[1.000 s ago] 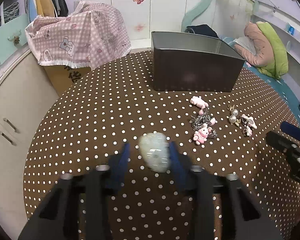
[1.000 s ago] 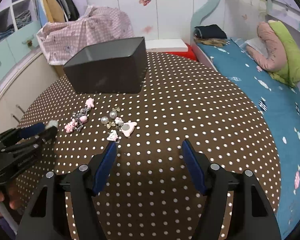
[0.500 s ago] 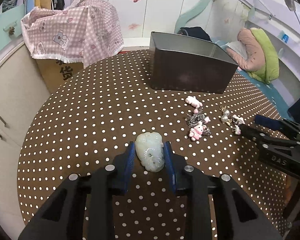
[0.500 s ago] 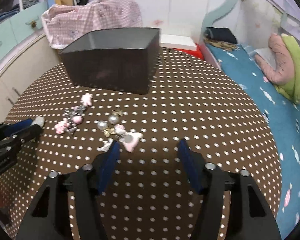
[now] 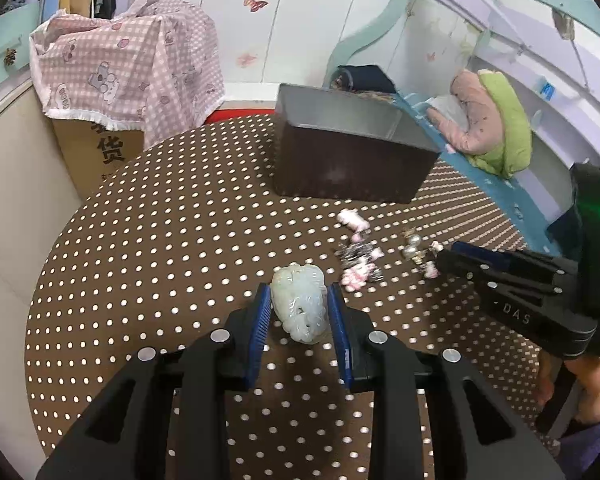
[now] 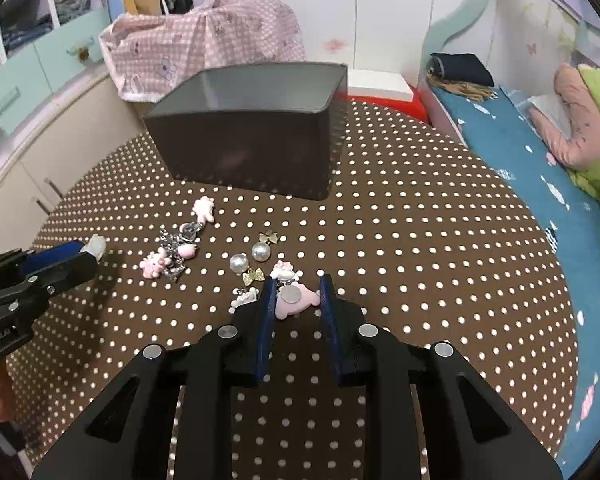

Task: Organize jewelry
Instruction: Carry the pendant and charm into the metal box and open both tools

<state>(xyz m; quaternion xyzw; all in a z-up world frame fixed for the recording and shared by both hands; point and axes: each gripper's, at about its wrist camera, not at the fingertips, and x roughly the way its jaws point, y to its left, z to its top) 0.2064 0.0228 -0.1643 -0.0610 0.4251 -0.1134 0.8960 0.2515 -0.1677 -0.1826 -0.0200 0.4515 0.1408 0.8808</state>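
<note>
My left gripper [image 5: 299,300] is shut on a pale green jade pendant [image 5: 300,306] just above the polka-dot table [image 5: 160,248]. My right gripper [image 6: 298,292] has its fingers around a pink charm with a silver disc [image 6: 296,299]; a small gap shows on the right side, so it is nearly closed on it. Pearl earrings [image 6: 250,258] and pink bunny charms on a keychain [image 6: 172,254] lie left of it. An open dark box [image 6: 252,128] stands at the table's far side, also in the left wrist view [image 5: 348,156].
A pink checked cloth [image 5: 128,64] covers a cardboard box behind the table. A bed [image 6: 540,168] with a pink and green cushion lies to the right. Cabinets [image 6: 32,92] stand on the left. The right gripper's body [image 5: 540,280] reaches in from the right.
My left fingers closed on the jade pendant. My right gripper moved forward and left to the pink charm and narrowed its fingers around it.
</note>
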